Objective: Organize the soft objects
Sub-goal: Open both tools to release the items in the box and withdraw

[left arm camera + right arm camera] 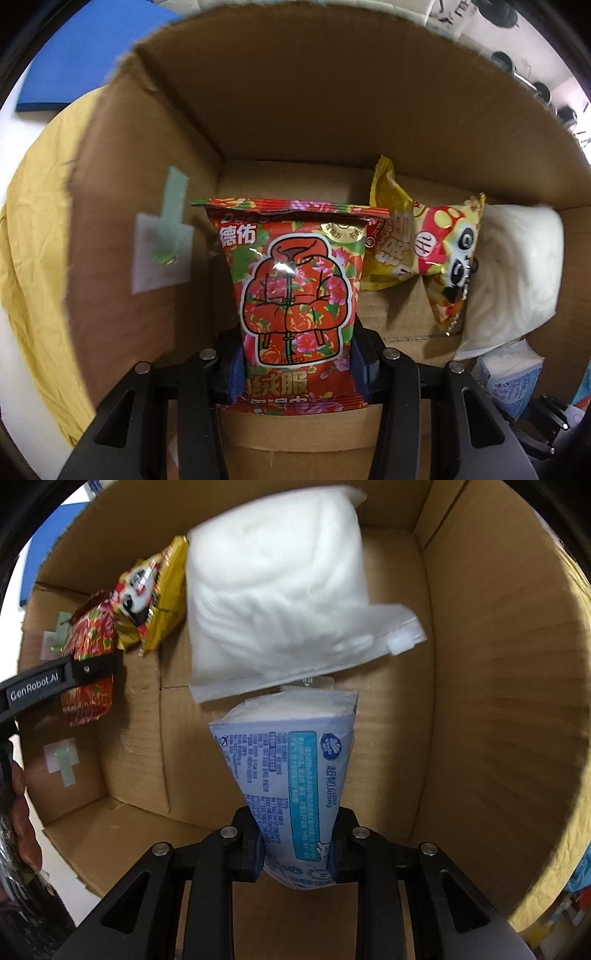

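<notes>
My left gripper (297, 373) is shut on a red floral wipes pack (295, 291) and holds it inside the cardboard box (295, 110), near its left wall. My right gripper (297, 849) is shut on a blue-and-white tissue pack (291, 775) inside the same box (498, 701). A yellow panda snack bag (424, 251) and a white soft bag (513, 273) lie on the box floor. In the right wrist view the white bag (277, 590), the panda bag (151, 594) and the red pack (92, 657) held by the left gripper (88, 672) show.
A yellow cloth (33, 240) lies under the box on the left. A blue mat (81, 59) is behind it. Green tape patches (162, 251) mark the box's left wall. The tissue pack also shows at the right of the left wrist view (513, 380).
</notes>
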`<action>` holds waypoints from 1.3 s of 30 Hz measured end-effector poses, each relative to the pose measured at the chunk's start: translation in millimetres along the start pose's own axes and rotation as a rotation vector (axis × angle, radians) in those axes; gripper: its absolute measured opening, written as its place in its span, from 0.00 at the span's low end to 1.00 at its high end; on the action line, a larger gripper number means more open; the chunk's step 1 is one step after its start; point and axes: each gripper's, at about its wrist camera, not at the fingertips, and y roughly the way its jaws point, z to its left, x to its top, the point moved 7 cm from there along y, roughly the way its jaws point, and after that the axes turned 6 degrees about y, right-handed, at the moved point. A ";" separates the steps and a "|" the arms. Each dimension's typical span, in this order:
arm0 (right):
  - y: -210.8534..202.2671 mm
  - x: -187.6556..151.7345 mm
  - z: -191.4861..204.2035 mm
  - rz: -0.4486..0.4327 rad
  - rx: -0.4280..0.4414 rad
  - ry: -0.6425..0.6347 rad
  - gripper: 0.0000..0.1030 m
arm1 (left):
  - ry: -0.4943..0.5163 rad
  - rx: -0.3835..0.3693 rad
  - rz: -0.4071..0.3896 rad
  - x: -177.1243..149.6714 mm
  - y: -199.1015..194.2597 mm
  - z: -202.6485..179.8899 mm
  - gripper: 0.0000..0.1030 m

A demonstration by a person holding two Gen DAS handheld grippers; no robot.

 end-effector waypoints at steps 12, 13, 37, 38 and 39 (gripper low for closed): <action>8.2 -2.7 -7.3 0.009 -0.005 -0.009 0.41 | 0.006 -0.043 0.024 3.8 10.2 10.2 0.44; 8.0 -3.7 -7.1 0.010 -0.004 -0.009 0.42 | -0.002 -0.050 0.026 2.8 9.2 11.0 0.44; -86.4 -26.0 -12.0 -0.191 -0.023 -0.077 0.92 | -0.057 -0.048 -0.177 -88.4 -89.4 -13.9 0.57; -92.3 -28.8 -11.7 -0.203 -0.025 -0.079 0.93 | -0.058 -0.045 -0.189 -91.7 -94.7 -14.3 0.62; -100.1 -29.9 -9.9 -0.219 -0.027 -0.081 0.97 | -0.058 -0.040 -0.200 -93.5 -100.7 -13.7 0.71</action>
